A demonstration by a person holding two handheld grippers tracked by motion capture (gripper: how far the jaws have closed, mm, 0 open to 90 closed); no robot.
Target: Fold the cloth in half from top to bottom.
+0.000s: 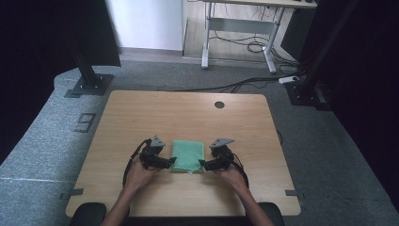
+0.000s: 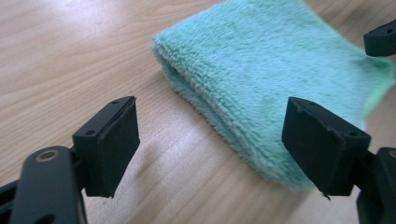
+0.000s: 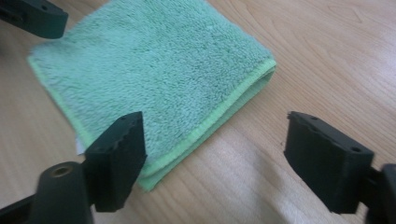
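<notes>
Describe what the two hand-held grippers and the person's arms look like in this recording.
Both are black. The left hand-held gripper and the right hand-held gripper each carry a grey three-cornered plate on top and trail a black cable back along the hand. Up close, each has two blocky black jaws with small screw holes; the right one's pads look ridged. A brass-coloured ring sits in the lower arm piece. The forearms are bare, with no sleeves in sight.

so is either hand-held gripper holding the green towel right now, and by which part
Nothing is held. The left hand-held gripper and right hand-held gripper both stand open at opposite sides of the folded green towel, which lies flat on the table.
</notes>
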